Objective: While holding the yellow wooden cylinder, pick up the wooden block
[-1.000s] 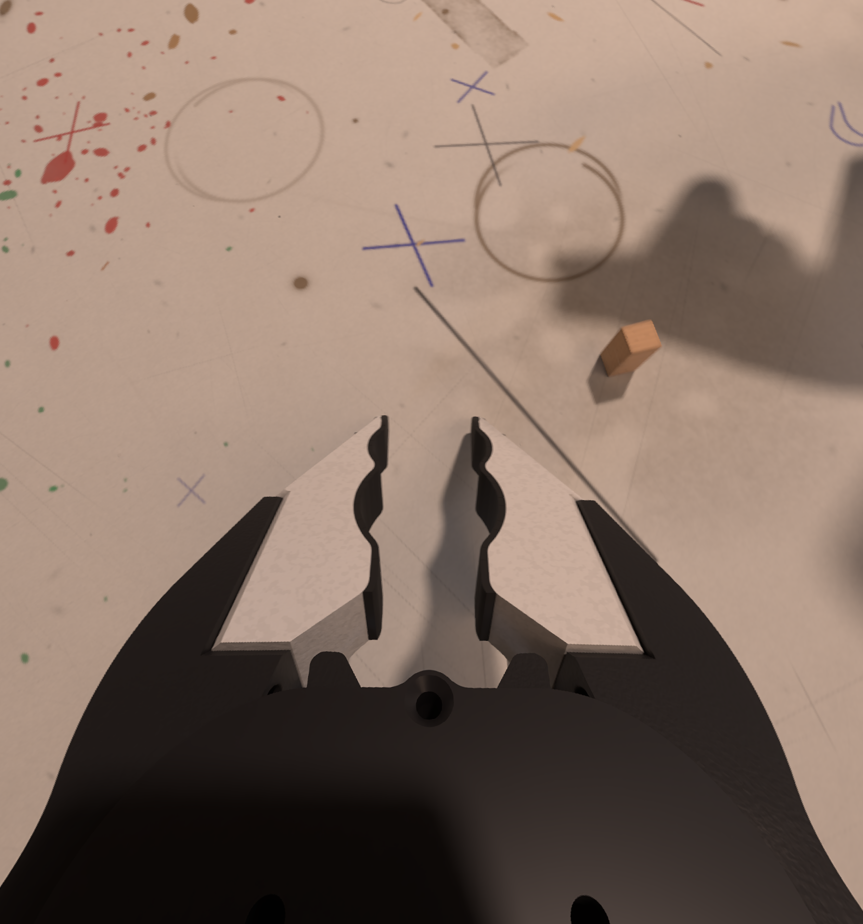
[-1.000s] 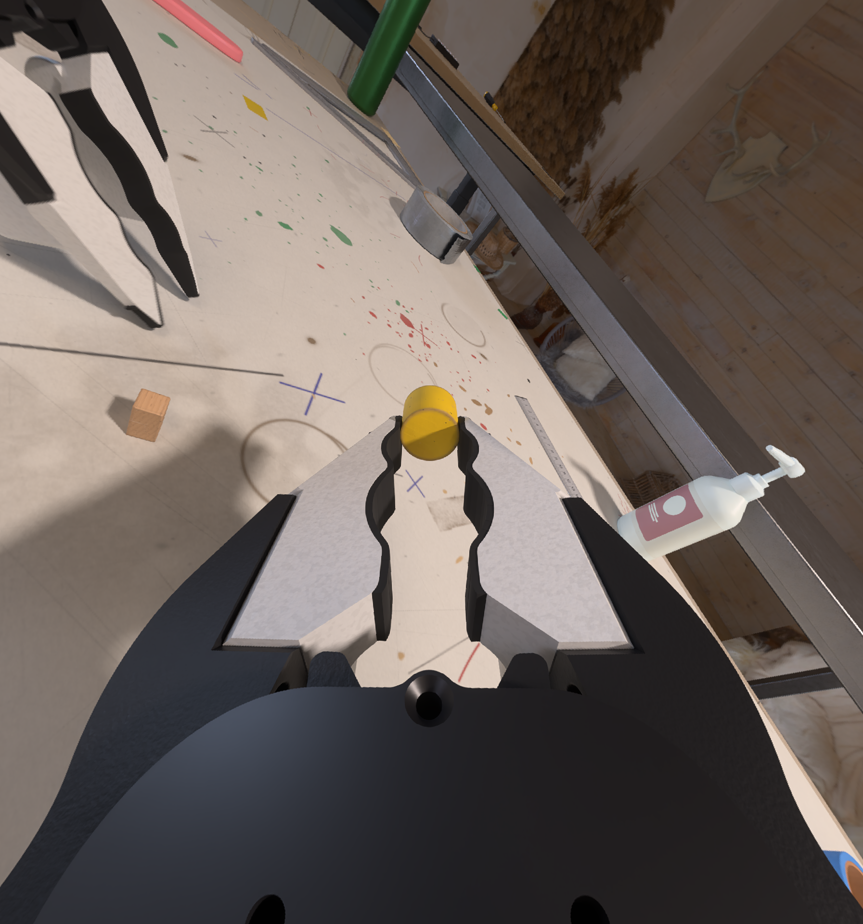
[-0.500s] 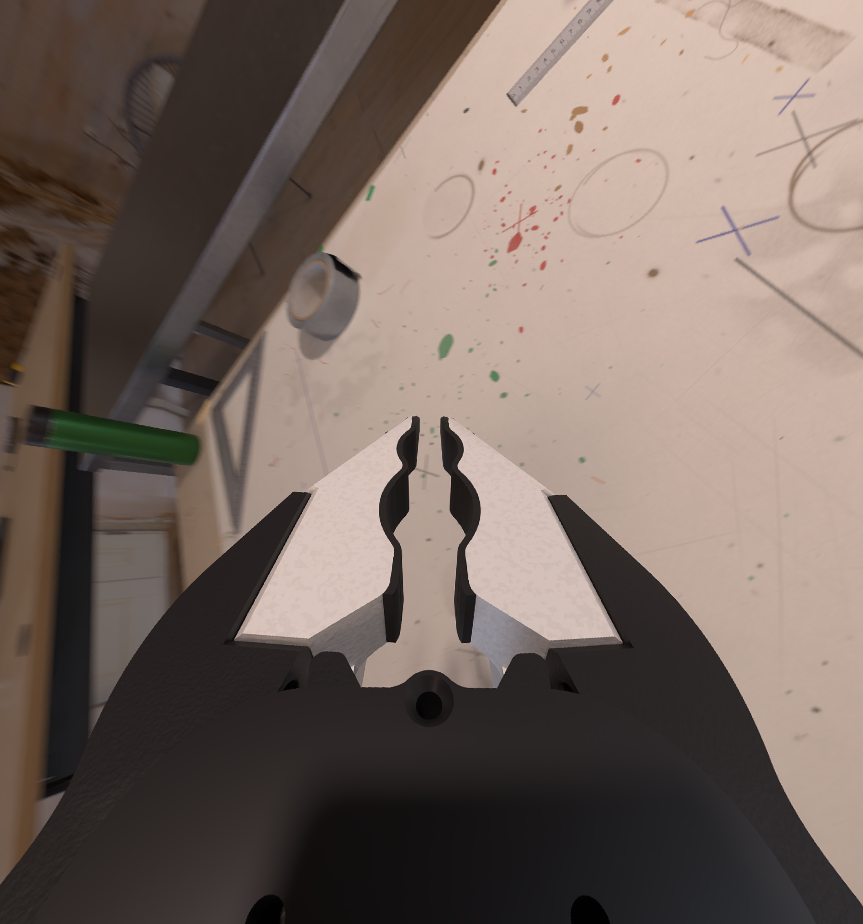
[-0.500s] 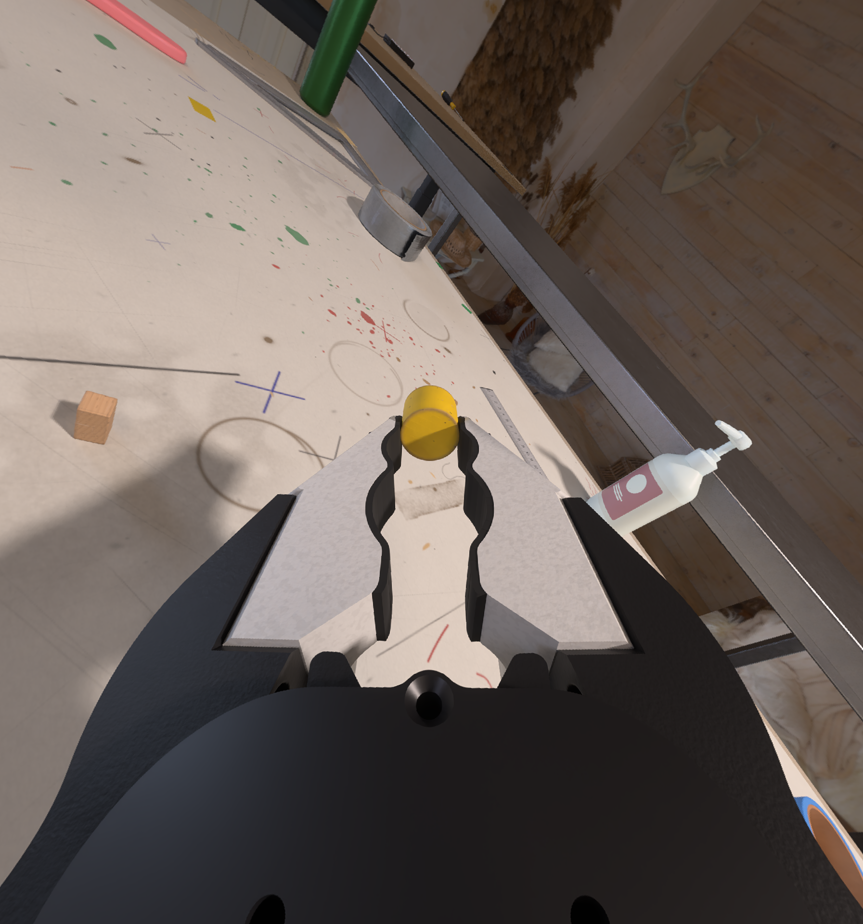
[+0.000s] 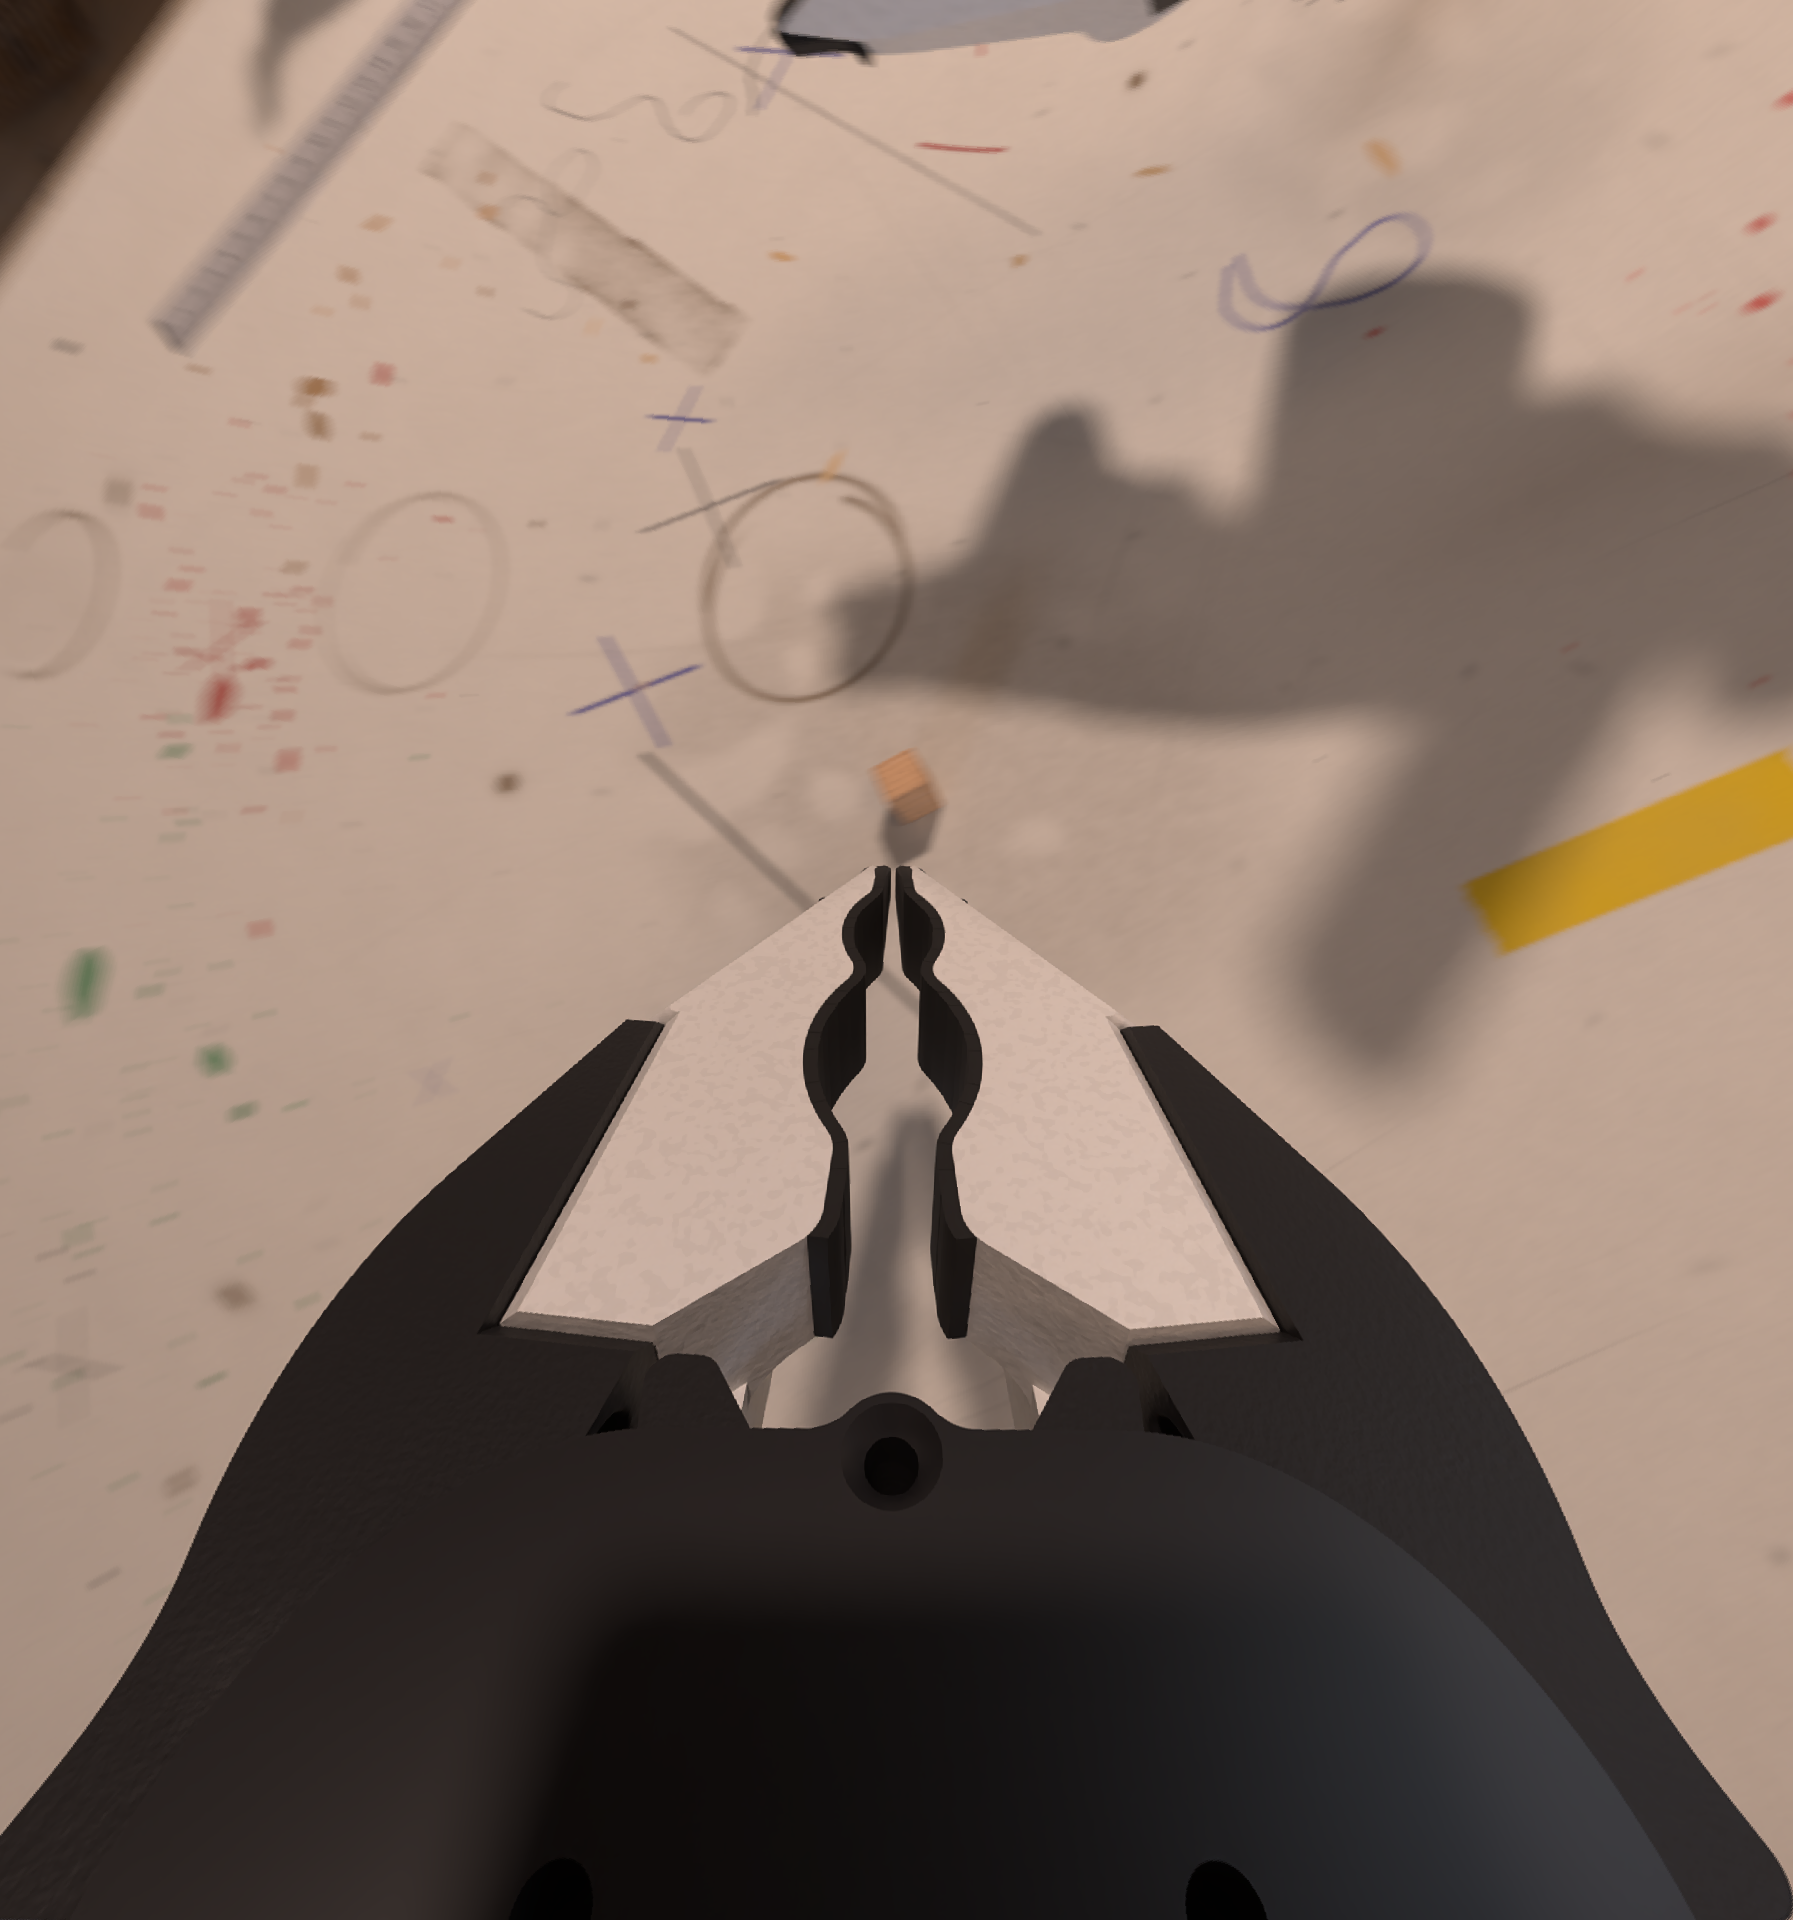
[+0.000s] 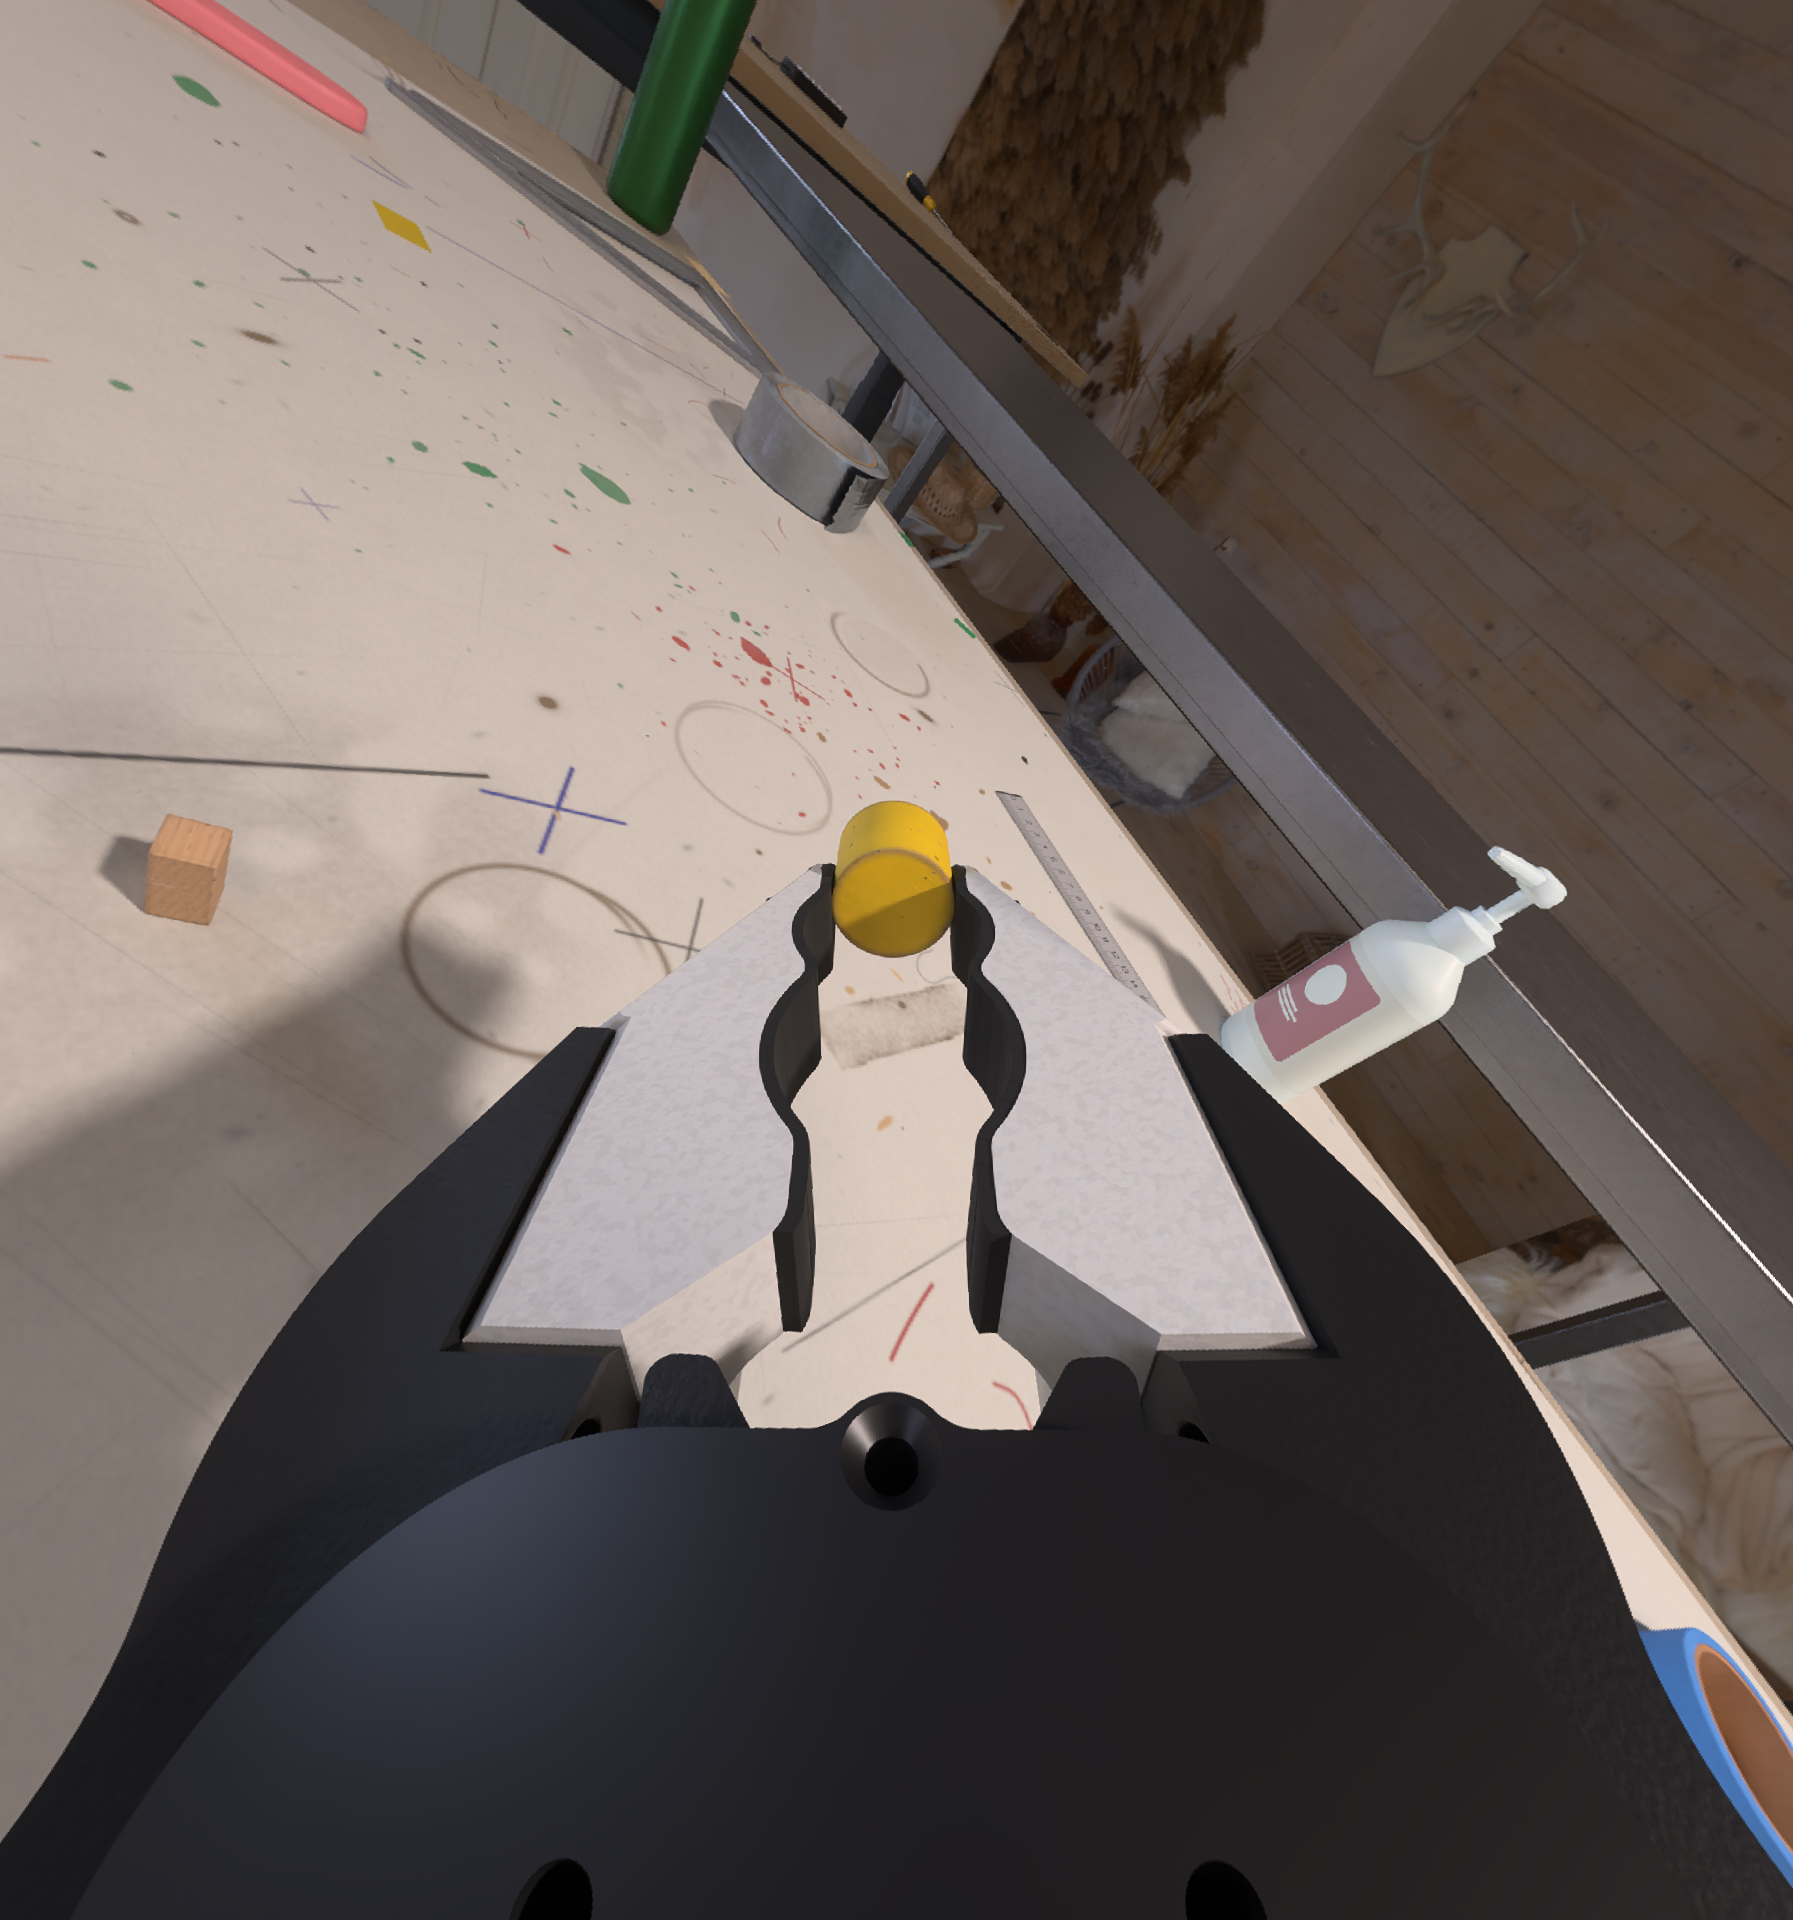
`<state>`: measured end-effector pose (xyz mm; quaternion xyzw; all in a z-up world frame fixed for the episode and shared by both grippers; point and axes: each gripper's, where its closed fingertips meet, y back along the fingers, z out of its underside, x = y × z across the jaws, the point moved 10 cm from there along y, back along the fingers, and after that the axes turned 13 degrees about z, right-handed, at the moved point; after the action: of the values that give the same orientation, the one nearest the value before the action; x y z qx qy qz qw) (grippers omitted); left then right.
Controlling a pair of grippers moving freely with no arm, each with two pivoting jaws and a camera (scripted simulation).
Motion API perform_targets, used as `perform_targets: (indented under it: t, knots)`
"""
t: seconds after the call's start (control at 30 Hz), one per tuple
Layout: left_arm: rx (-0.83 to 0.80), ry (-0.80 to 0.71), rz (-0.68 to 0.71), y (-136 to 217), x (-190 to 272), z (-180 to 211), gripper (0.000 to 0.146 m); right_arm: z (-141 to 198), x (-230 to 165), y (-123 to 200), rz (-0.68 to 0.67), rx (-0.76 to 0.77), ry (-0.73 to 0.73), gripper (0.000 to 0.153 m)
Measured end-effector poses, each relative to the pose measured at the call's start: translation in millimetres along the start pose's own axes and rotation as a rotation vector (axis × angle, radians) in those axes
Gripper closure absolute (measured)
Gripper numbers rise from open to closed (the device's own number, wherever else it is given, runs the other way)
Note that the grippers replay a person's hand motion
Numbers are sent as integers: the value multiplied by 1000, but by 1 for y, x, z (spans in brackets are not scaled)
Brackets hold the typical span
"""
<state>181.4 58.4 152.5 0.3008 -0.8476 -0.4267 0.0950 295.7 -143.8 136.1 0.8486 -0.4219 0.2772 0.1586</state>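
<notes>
The small wooden block lies on the paint-spattered table, just beyond my left gripper's tips. My left gripper is shut and empty, above the table and pointed at the block. My right gripper is shut on the yellow wooden cylinder, held at its fingertips above the table. In the right wrist view the block sits on the table far to the left of the cylinder. Part of the right gripper shows at the top edge of the left wrist view.
A yellow strip lies right of the block. A metal ruler, a grey tape roll, a green cylinder and a white pump bottle stand along the table's far edge. A blue tape roll is at the lower right.
My left gripper swung away to the table's edge, then back onto the block, and its fingers closed from open to shut. My right gripper kept the cylinder and shifted slightly.
</notes>
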Motion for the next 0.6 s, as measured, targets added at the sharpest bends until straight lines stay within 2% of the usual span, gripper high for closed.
perform_targets:
  t: [0.13, 0.2, 0.33, 0.43, 0.53, 0.6]
  knots:
    - [59, 80, 136, -34, 16, 0, 146, 1, 1, 0, 1, 1, -16, 131]
    - [82, 45, 204, -40, 18, 0, 146, 0, 2, 1, -1, 0, -18, 131]
    - [133, -260, 331, -23, -8, -2, 140, 0, 4, 2, -4, 3, -26, 131]
    - [84, -456, 573, -18, -49, -11, 130, 2, 4, 2, -17, 10, -49, 131]
    - [-25, -609, 741, -35, -81, -26, 120, 4, 6, 3, -36, 25, -76, 131]
    - [-122, -642, 872, -55, -92, -36, 114, 6, 7, 4, -46, 30, -90, 131]
